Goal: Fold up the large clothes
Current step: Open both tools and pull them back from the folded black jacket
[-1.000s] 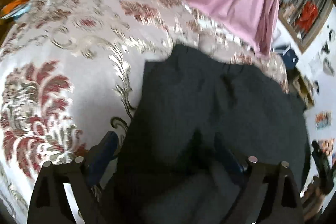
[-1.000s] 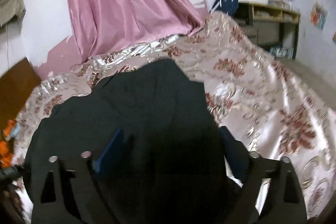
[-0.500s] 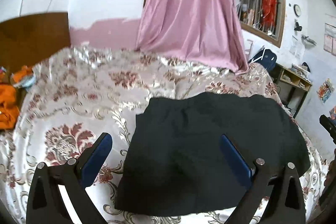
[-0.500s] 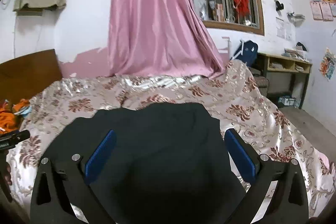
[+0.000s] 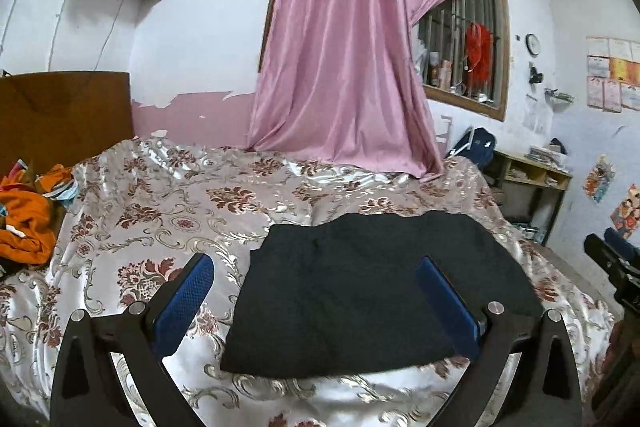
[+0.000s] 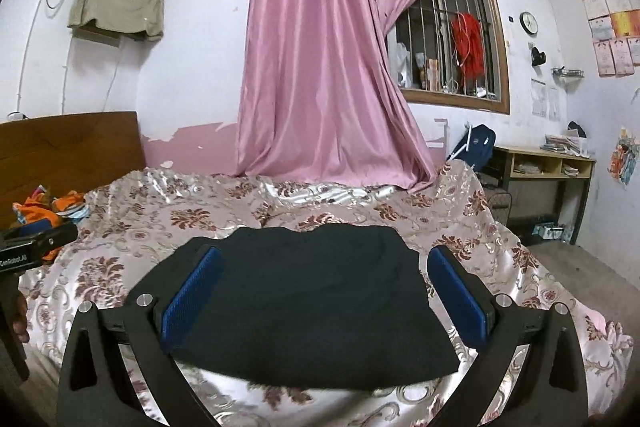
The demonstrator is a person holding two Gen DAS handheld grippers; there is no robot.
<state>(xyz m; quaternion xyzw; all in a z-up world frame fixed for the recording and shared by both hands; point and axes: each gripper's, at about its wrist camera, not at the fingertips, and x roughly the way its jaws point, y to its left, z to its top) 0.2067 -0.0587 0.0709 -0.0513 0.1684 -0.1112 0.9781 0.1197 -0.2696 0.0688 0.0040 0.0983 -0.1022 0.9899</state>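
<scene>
The dark garment (image 5: 372, 291) lies folded flat on the bedspread (image 5: 168, 211), so this fold looks finished. Both the left gripper (image 5: 316, 291) and right gripper (image 6: 324, 287) hang above it, spread wide and empty. Next would be another fold or fetching new clothes.

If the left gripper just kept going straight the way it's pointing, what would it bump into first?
Most likely the folded black garment lying on the floral bedspread. The left gripper points slightly downward with its jaws open and empty, and the cloth fills the space ahead. Depth is hard to judge, so it might instead clear the garment.
</scene>
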